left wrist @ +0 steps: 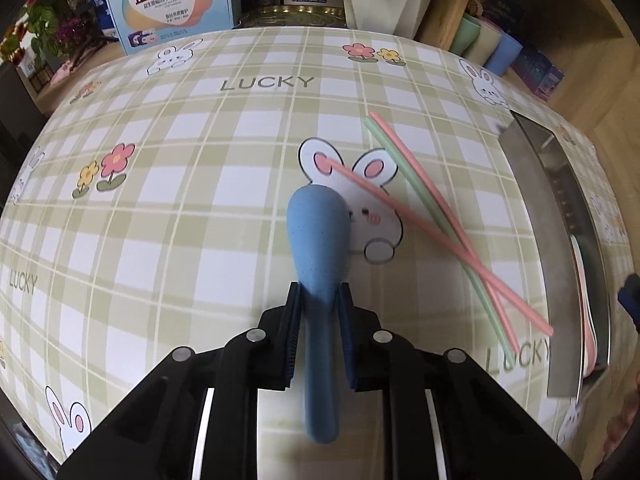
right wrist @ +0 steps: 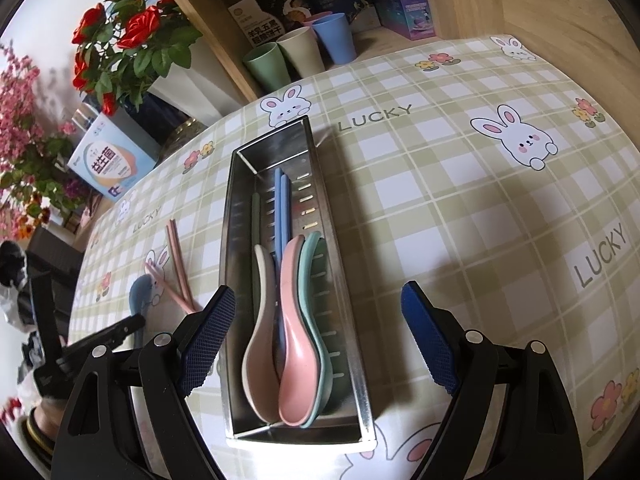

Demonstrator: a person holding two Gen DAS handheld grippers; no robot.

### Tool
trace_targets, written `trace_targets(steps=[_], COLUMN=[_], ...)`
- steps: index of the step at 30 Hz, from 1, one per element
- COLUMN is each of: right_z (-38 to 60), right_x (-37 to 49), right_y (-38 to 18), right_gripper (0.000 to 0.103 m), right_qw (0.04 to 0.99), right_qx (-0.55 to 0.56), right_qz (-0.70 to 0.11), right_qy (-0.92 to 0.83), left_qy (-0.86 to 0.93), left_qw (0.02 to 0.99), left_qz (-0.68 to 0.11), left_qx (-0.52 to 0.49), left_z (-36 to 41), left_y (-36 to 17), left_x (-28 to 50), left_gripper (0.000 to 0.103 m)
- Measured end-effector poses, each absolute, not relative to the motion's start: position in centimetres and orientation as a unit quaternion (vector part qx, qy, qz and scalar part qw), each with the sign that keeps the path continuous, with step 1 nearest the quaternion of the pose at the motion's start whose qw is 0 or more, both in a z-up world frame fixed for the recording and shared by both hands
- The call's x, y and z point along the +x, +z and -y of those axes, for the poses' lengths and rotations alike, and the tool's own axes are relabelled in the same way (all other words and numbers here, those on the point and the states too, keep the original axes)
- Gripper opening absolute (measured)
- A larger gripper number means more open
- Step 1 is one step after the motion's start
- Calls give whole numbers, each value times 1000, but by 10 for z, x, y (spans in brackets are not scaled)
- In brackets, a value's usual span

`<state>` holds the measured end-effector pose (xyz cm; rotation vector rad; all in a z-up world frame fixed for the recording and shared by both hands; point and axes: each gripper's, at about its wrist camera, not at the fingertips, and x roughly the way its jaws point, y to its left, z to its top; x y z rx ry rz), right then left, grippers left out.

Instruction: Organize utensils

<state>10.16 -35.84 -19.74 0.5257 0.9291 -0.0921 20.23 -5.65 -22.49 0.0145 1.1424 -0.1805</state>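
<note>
blue spoon clamped in the left tool, three spoons already in the tray

the table (right wrist: pixel 460 208) wears one checked cloth printed with rabbits, flowers and the word lucky. on it lies one steel tray (right wrist: pixel 240 208), long and narrow, its long axis running away from the right wrist camera toward the shelf; its right wall is slotted.

inside the tray are three spoons lying lengthwise with bowls at the near end: a beige spoon (right wrist: pixel 258 360) on the left, a pink spoon (right wrist: pixel 296 364) in the middle, and a green spoon (right wrist: pixel 318 280) nested just behind the pink one on the right. two blue chopsticks (right wrist: pixel 280 208) lie side by side along the tray, their far ends pointing at the shelf. a pale green stick along the left wall is too faint to name.

left of the tray, on the cloth, lie three loose chopsticks (left wrist: pixel 440 224): two pink and one green, crossing near their near ends and fanning apart toward the far side.

the left gripper (left wrist: pixel 319 320) is closed around the neck of one blue spoon (left wrist: pixel 316 236), bowl pointing away from the camera and handle running back between the fingers. whether the bowl touches the cloth cannot be told.

the right gripper (right wrist: pixel 316 344) hovers spread wide and empty over the tray's near end.

four cups (right wrist: pixel 300 50) stand on the shelf beyond.
</note>
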Motion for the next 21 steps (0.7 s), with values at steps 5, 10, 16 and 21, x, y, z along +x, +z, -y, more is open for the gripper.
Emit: trace_targets(steps=[5, 10, 16, 21], right_z=[356, 348, 333, 310], right_x=[100, 98, 100, 110], right_y=[-195, -190, -183, -178], right_gripper=[82, 82, 82, 81], right_qw=[861, 864, 871, 877], right_qx=[248, 242, 221, 177], right_qz=[-442, -440, -439, -446], right_qy=[-45, -40, -14, 7], left_qy=[-102, -110, -106, -108], left_qw=[835, 834, 842, 844], left_qz=[-540, -540, -529, -525], left_qx=[-2, -16, -16, -31], left_z=[47, 40, 27, 15], left_y=[-225, -225, -226, -226], left_x=[187, 179, 166, 163], left_gripper=[18, 17, 17, 17])
